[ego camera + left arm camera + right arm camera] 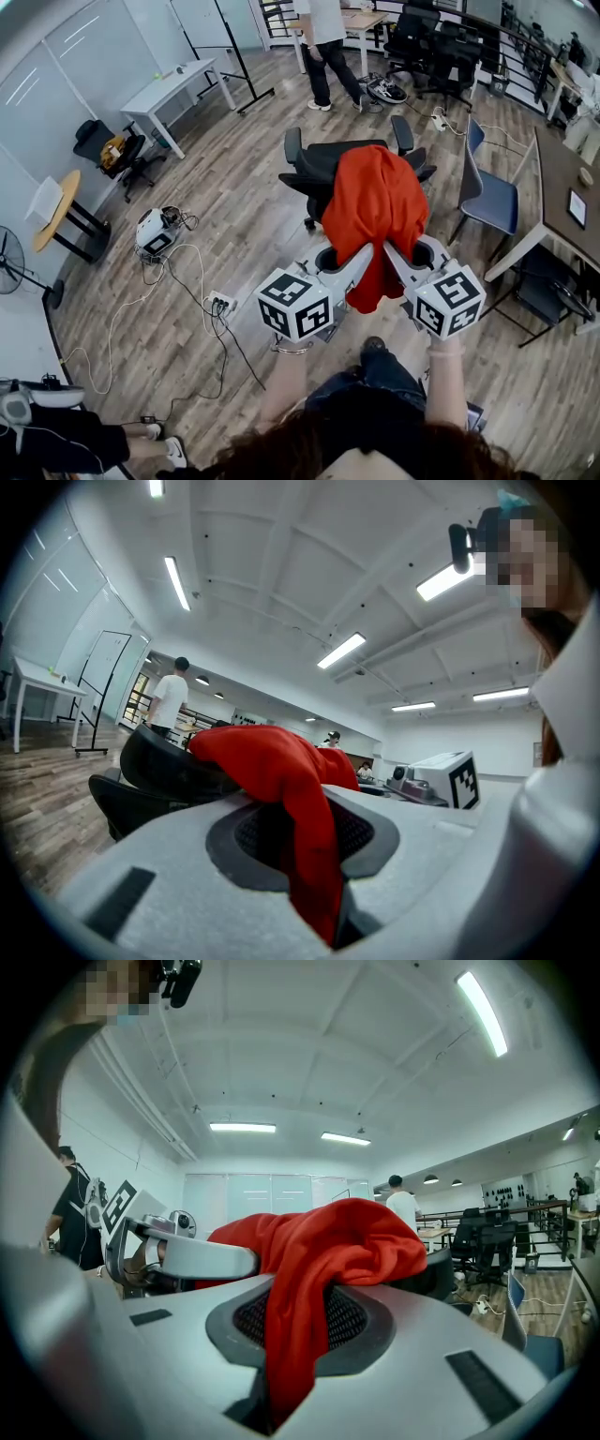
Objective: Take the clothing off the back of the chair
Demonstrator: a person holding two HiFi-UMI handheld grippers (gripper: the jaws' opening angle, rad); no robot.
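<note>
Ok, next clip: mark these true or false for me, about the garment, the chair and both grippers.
1. The left gripper and the right gripper are both clamped on the red garment. True.
2. The garment lies on the floor. False: it drapes over the back of the black chair.
3. The chair has armrests. True.
4. Nobody else is in the room. False: a person in a white top stands beyond the chair.

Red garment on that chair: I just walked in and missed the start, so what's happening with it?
A person holds a claw in each hand. The left claw and the right claw are both shut on the red garment, pinching its near edge. The cloth appears to lie bunched over the back of the black office chair, not yet clear of it.
</note>
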